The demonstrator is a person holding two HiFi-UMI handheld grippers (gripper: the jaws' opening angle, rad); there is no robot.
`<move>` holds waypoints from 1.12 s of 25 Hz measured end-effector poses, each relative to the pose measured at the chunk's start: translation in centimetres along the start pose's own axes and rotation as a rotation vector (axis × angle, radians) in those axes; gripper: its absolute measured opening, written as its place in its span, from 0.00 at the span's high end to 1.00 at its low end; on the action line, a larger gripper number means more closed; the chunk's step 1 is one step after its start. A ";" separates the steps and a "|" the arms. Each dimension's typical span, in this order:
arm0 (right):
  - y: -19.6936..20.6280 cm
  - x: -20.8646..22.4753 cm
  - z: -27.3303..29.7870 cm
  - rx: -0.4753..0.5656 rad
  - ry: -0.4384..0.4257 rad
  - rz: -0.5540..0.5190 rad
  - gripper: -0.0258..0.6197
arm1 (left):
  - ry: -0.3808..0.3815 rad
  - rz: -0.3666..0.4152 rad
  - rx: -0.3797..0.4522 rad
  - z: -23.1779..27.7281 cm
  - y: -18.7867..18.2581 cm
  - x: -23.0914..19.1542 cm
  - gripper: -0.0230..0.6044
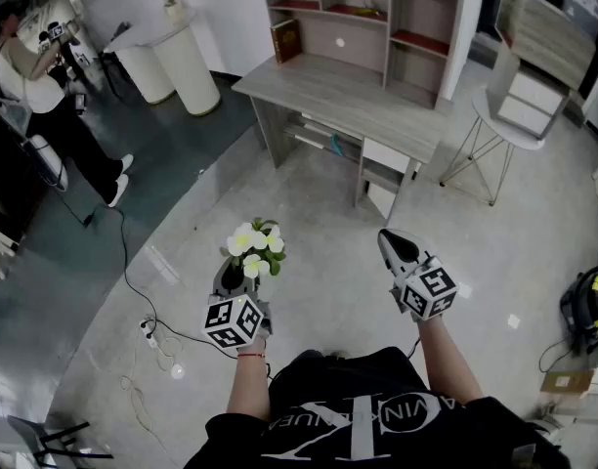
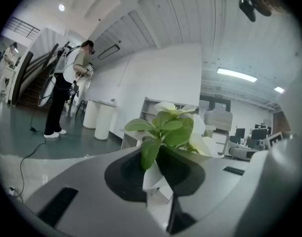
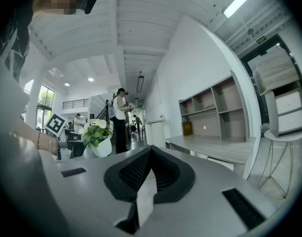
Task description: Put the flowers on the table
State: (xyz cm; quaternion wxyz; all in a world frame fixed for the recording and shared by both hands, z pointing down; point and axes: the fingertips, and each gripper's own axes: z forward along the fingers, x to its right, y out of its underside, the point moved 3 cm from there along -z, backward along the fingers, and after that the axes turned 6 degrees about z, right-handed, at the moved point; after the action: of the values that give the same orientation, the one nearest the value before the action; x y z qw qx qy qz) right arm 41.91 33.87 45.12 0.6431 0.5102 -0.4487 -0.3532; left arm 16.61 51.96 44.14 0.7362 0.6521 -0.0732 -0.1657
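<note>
We find the left gripper (image 1: 236, 274) closed on the flowers (image 1: 256, 246), whose white blooms and green leaves rise just past its jaws. They are held over the floor (image 1: 319, 262), well short of the desk (image 1: 348, 96). The right gripper (image 1: 393, 242) is closed on nothing, beside the left one and equally short of the desk.

Partly legible white letters "VIN K" on the black shirt (image 1: 350, 384)
</note>
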 end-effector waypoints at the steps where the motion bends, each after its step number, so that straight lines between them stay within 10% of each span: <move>1: 0.0 0.1 0.0 -0.001 -0.003 -0.003 0.95 | -0.007 0.016 0.007 0.1 -0.2 0.1 0.85; 28: 0.5 3.9 5.8 -0.036 0.016 0.029 0.95 | 0.014 0.032 -0.037 8.5 -0.9 -1.6 0.85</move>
State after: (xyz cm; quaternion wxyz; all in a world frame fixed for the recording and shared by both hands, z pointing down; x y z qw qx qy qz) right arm 37.88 28.44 46.93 0.6607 0.4951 -0.4443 -0.3477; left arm 12.24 44.43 44.57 0.7512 0.6381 -0.0754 -0.1509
